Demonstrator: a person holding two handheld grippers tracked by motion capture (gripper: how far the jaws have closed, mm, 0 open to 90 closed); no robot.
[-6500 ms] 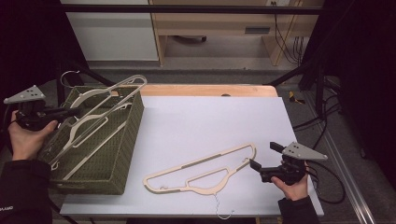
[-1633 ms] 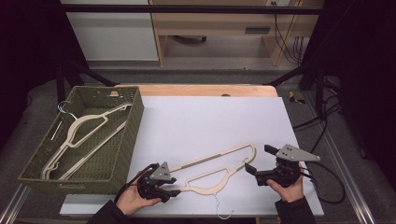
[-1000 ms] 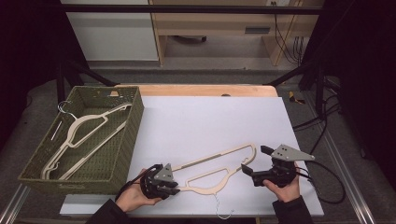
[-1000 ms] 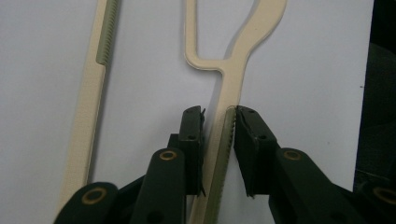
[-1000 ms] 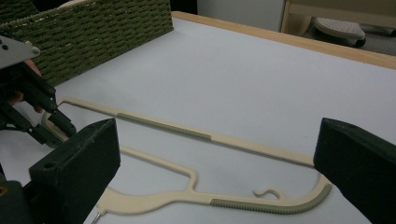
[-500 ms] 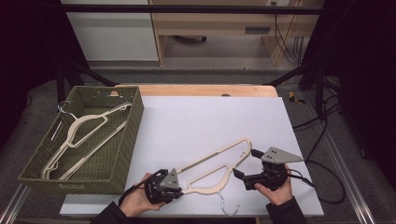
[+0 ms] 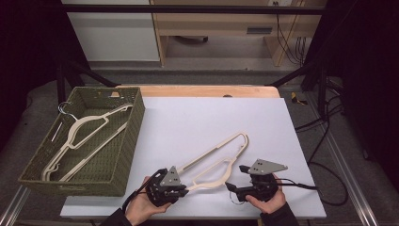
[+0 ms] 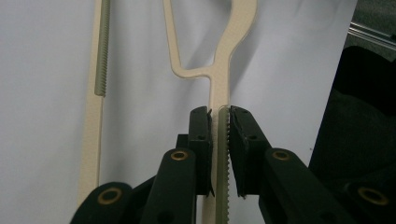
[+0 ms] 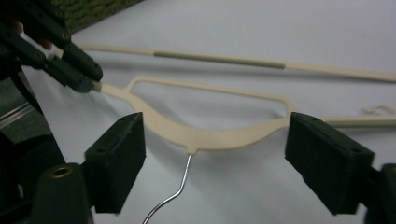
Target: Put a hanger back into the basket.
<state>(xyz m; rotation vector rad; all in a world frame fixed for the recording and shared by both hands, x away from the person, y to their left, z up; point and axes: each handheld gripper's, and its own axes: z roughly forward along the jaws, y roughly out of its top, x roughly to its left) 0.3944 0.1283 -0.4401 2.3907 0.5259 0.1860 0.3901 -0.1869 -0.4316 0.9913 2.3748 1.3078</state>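
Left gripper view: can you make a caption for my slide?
Black tongs pinch the cream hanger by its ridged arm above the white table.

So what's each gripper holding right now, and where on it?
Left gripper clamps the cream hanger on its ridged shoulder arm; right gripper is open, holding nothing.

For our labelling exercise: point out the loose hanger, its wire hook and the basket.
hanger (image 7: 221, 162), high view, on its middle bar
wire hook (image 9: 180, 189), right gripper view, on its stem
basket (image 7: 127, 146), high view, on its right wall
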